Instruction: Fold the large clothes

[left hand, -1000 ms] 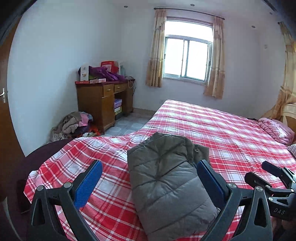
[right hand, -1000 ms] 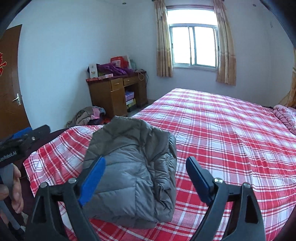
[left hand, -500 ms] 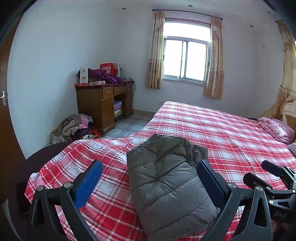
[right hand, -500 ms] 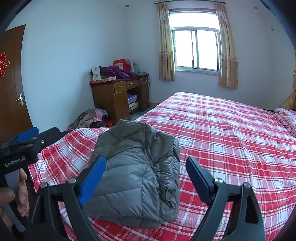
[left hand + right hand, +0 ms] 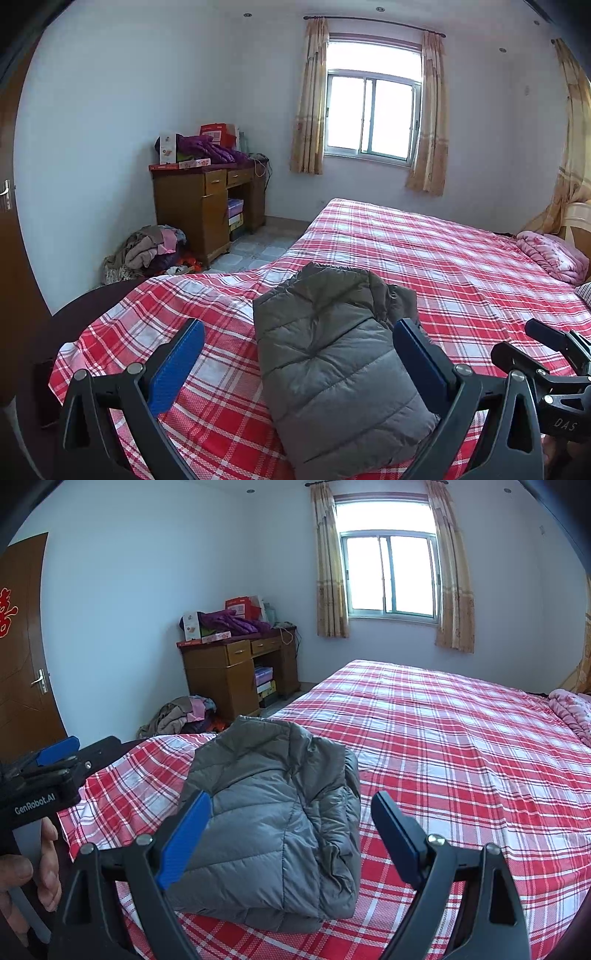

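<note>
- My left gripper (image 5: 297, 363) has its jaws spread wide, blue pads facing each other, and nothing is pinched between them.
- My right gripper (image 5: 291, 836) is spread just as wide and is also empty; both hang over the near end of the bed without touching the cloth.
- In the right wrist view I can see the left gripper at the left edge of the frame, with a hand (image 5: 26, 882) wrapped round its grey handle.
- The grey puffer jacket (image 5: 332, 365) lies folded into a compact bundle on the bed, close in front of both grippers, one sleeve edge bunched along its right side.
- It sits on the red and white checked bedspread (image 5: 461, 269), near the foot corner closest to me and apart from the pads.
- Farther up the bed, at the right edge, there is a rolled pink quilt (image 5: 550, 254).
- On the floor past the bed corner lies a heap of clothes (image 5: 147, 251), beside a wooden desk (image 5: 203, 210).
- The desk top carries boxes and a purple garment (image 5: 210, 147).
- Behind it all, a bright window (image 5: 371, 114) with beige curtains at each side; a brown door (image 5: 22, 657) shows on the far left in the right wrist view.
</note>
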